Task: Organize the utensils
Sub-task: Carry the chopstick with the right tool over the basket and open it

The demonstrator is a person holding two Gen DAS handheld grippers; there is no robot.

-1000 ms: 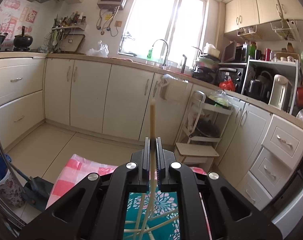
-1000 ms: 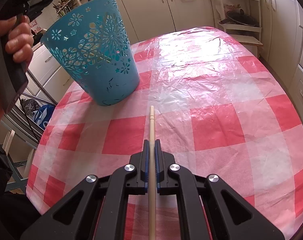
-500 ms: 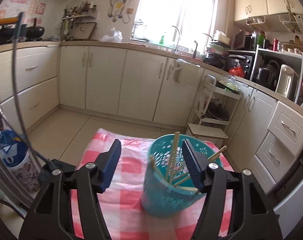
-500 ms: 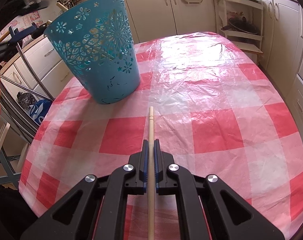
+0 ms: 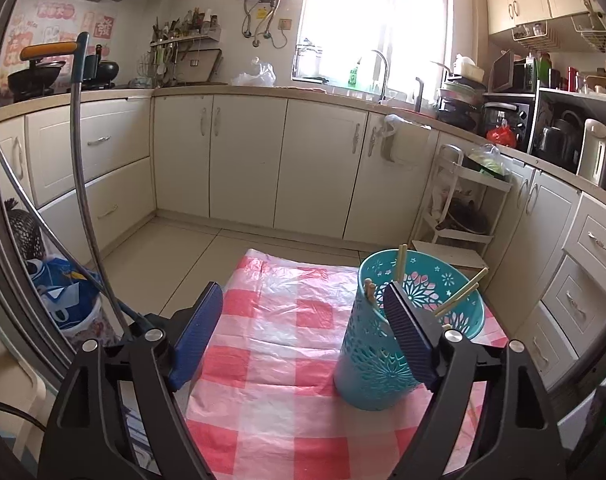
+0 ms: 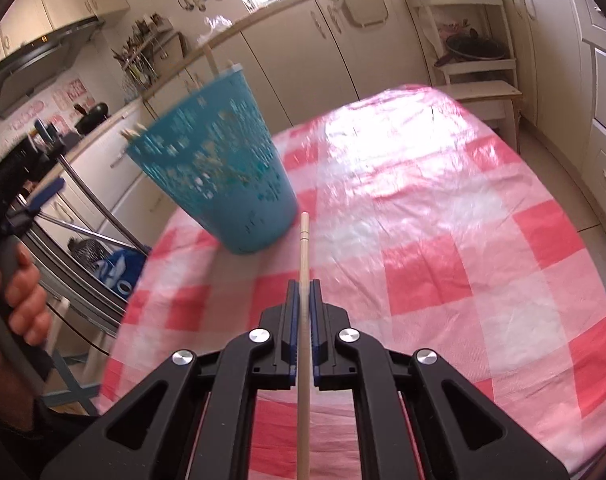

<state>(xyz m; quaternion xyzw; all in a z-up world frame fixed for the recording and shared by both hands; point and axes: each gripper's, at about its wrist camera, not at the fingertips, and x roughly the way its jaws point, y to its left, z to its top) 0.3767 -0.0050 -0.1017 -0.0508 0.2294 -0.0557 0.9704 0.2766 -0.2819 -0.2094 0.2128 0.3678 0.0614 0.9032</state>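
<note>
Right wrist view shows the right hand-held gripper (image 6: 303, 312) clamping one wooden chopstick (image 6: 303, 280) above the checked bench (image 6: 463, 240), several already in the perforated teal plastic basket (image 5: 383, 364), left hand-held gripper (image 5: 303, 320) open, empty.

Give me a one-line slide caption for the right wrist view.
Right gripper clamps a wooden chopstick pointing toward the teal basket on the checked tablecloth.
</note>
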